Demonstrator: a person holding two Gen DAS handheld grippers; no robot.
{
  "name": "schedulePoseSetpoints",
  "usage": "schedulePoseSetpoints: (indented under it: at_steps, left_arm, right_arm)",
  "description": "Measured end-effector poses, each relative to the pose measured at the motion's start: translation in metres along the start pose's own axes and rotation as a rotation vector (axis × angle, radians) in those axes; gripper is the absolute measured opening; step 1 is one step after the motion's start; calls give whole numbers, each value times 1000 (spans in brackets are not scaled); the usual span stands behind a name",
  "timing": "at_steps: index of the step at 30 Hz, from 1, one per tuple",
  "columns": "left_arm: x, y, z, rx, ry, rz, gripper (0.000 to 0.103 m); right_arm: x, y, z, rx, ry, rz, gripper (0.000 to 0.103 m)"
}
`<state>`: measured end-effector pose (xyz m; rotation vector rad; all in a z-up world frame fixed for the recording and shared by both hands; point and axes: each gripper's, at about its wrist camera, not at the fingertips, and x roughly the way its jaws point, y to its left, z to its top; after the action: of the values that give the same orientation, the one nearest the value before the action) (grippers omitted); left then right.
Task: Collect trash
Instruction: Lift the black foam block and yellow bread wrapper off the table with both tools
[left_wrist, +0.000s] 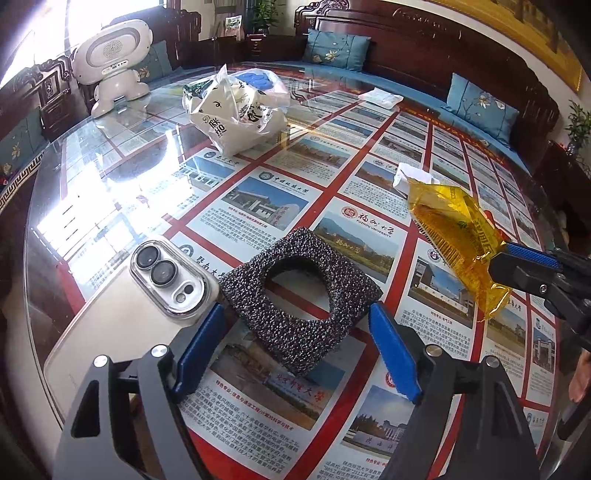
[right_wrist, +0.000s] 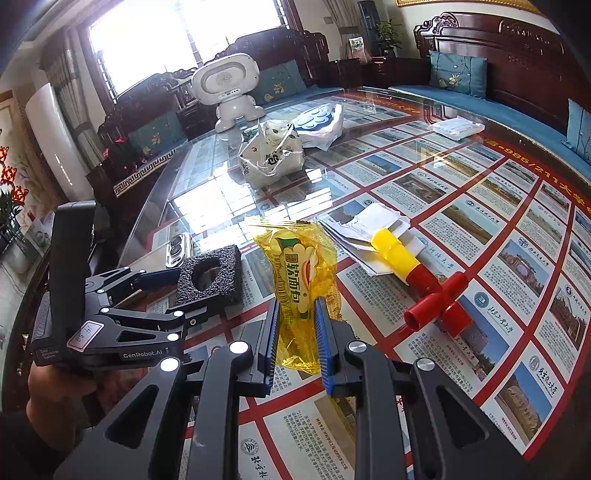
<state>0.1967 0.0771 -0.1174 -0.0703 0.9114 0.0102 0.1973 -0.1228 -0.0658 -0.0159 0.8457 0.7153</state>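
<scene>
White robot toy (right_wrist: 229, 94) at table's far edge; phone (left_wrist: 147, 295) face-down near; red-yellow pipe toy (right_wrist: 421, 284).

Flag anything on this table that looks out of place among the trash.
A phone lies face down beside the foam block, right next to the left hand-held gripper. It is no trash and could be knocked.

Your left wrist camera looks steeply down along its fingers, close over the glass table (left_wrist: 155, 192). Your right one sits just beside it, facing the same far sofa. Both share the black foam block (left_wrist: 299, 291) (right_wrist: 208, 275), and perhaps the same phone (left_wrist: 147, 295).
</scene>
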Motion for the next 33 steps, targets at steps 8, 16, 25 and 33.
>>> schedulePoseSetpoints:
  at_steps: [8, 16, 25, 33]
  left_arm:
    - [2, -5, 3, 39, -12, 32, 64]
    - [-2, -8, 1, 51, -7, -51, 56]
    - [-22, -22, -11, 70, -10, -105, 56]
    - [-51, -53, -23, 122, -25, -147, 56]
  right_arm:
    - [4, -5, 0, 16, 3, 32, 19]
    - [-1, -5, 1, 20, -11, 38, 19]
    - [-22, -2, -9, 25, -24, 22, 19]
    - [-61, 0, -32, 50, -43, -5, 19]
